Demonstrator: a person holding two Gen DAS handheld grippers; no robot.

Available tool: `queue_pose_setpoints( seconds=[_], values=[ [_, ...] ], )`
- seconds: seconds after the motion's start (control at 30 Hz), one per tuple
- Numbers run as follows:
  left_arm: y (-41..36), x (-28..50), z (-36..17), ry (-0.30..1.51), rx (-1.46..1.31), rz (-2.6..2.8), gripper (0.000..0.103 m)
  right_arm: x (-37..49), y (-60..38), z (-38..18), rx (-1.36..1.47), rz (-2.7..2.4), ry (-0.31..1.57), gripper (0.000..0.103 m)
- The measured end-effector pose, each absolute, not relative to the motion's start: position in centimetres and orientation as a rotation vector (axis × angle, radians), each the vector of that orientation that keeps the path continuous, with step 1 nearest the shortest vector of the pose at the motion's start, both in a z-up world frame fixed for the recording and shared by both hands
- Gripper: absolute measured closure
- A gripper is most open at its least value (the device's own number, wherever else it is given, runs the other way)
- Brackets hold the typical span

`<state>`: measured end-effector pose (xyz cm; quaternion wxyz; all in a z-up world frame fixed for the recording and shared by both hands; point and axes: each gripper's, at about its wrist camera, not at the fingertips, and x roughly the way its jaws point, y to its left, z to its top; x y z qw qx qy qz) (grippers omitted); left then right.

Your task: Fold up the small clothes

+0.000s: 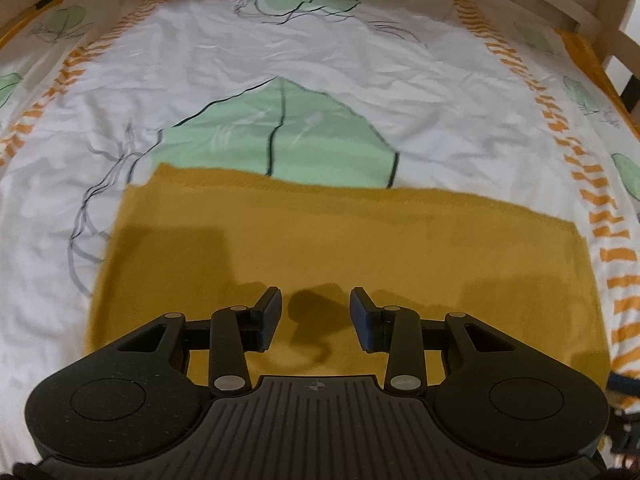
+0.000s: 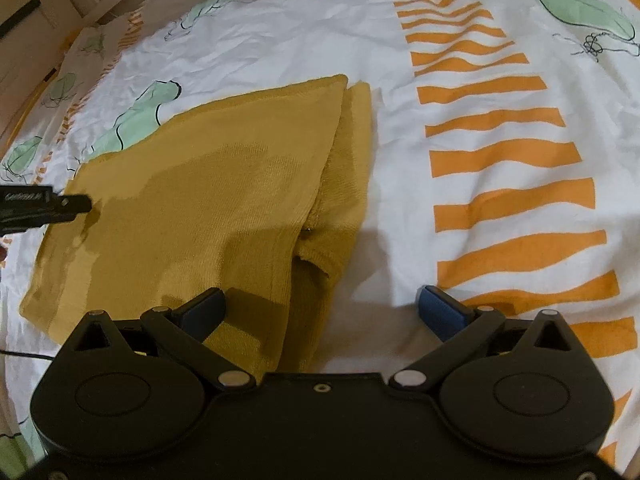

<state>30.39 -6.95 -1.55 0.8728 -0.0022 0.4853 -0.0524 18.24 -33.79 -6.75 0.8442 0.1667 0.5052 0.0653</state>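
A mustard-yellow knit garment (image 1: 340, 248) lies flat on the bed. In the right wrist view the garment (image 2: 208, 200) is folded, with a sleeve or side panel lying along its right edge. My left gripper (image 1: 316, 318) is open and empty, hovering just above the near part of the garment. It also shows at the left edge of the right wrist view (image 2: 76, 204), at the garment's left edge. My right gripper (image 2: 320, 312) is wide open and empty over the garment's near right corner. Its left finger (image 2: 204, 312) is over the cloth, its right finger (image 2: 440, 312) over the sheet.
The bed sheet (image 1: 320, 60) is white with green leaf prints and orange striped bands (image 2: 500, 160). A wooden bed frame (image 1: 592, 4) runs along the far and right sides. Furniture shows at the upper left of the right wrist view.
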Motion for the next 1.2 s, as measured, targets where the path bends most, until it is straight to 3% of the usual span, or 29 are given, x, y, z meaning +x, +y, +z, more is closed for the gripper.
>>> queue_pose_setpoints(
  seconds=[0.4,0.83,1.2],
  values=[
    [-11.0,33.0,-3.8,1.059,0.042,-0.167,0.066,18.6,-37.5,-7.3,0.616,0.183,1.067,0.0],
    [-11.5,33.3,-4.4,1.044,0.06,-0.162,0.064,20.5,-40.7,-10.2,1.045,0.388,0.935,0.0],
    [-10.3,31.7,-3.4,1.063,0.004,-0.189,0.065,22.5,-38.1,-9.9,0.958,0.481,0.938,0.001]
  ],
)
